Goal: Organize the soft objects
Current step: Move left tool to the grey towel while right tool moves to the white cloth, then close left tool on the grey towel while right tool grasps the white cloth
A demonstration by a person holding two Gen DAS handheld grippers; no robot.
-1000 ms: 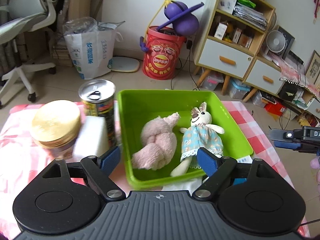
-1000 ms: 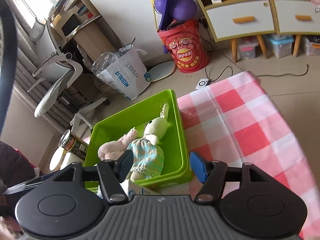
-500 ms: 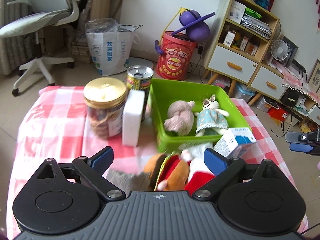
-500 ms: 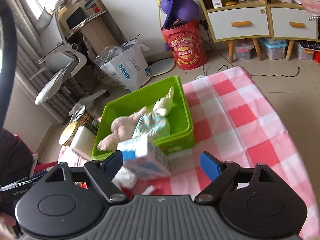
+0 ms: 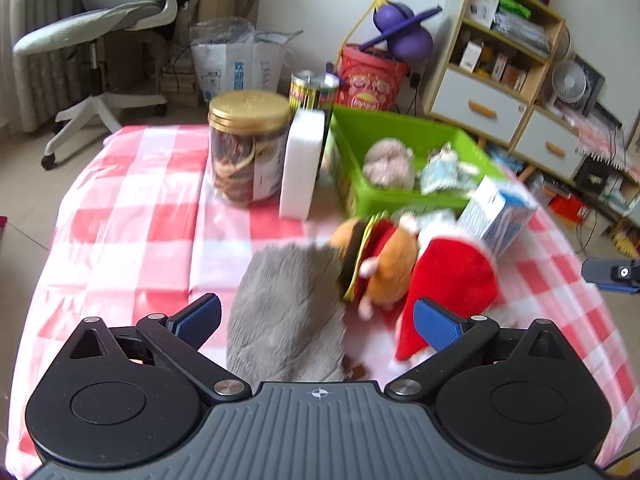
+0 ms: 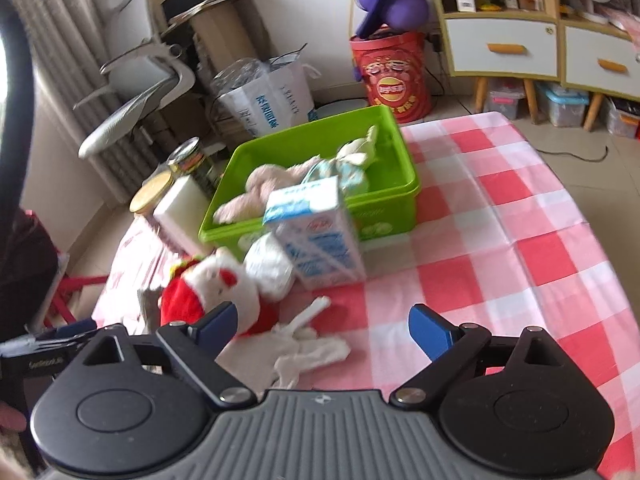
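Note:
A green bin holds a pink plush and a bunny doll in a blue dress. In front of it on the checked cloth lie a grey furry cloth, a burger plush, a red and white Santa hat and a white cloth. My left gripper is open above the grey cloth. My right gripper is open above the white cloth.
A cookie jar, a tin can, a white foam block and a blue and white carton stand by the bin. An office chair, bags and a shelf unit stand on the floor beyond the table.
Both grippers have pulled back from the bin toward the table's near side, bringing the grey cloth, burger plush, Santa hat and white cloth into view. Both stay open.

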